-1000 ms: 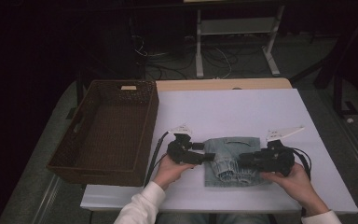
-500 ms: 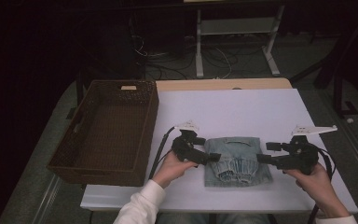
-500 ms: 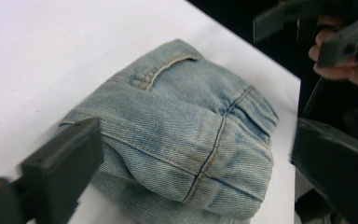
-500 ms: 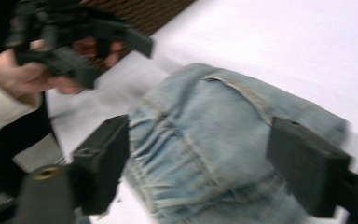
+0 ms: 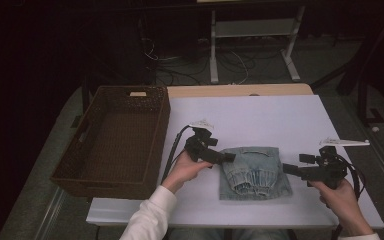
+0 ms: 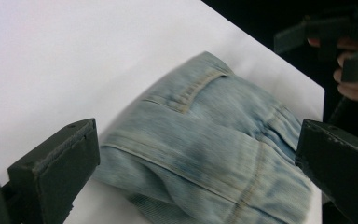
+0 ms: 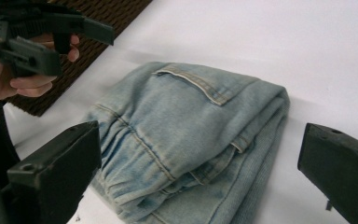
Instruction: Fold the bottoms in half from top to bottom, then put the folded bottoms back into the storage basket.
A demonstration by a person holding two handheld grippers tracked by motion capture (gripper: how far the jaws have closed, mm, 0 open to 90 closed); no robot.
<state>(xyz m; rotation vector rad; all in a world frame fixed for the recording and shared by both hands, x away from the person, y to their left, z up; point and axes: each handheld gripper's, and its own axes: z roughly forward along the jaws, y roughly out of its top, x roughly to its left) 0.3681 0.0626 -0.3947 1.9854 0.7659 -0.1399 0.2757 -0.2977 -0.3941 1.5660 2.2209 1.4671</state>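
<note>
on the desk, from left to right:
basket: a brown woven basket stands at the left edge of the white desk, empty inside.
left gripper: the left gripper is at the left edge of the jeans, its fingers just opened wide, with nothing between them.
jeans: the folded light blue jeans lie flat near the front of the desk, between both grippers.
right gripper: the right gripper is just right of the jeans, apart from them, its fingers just opened wide and empty.
</note>
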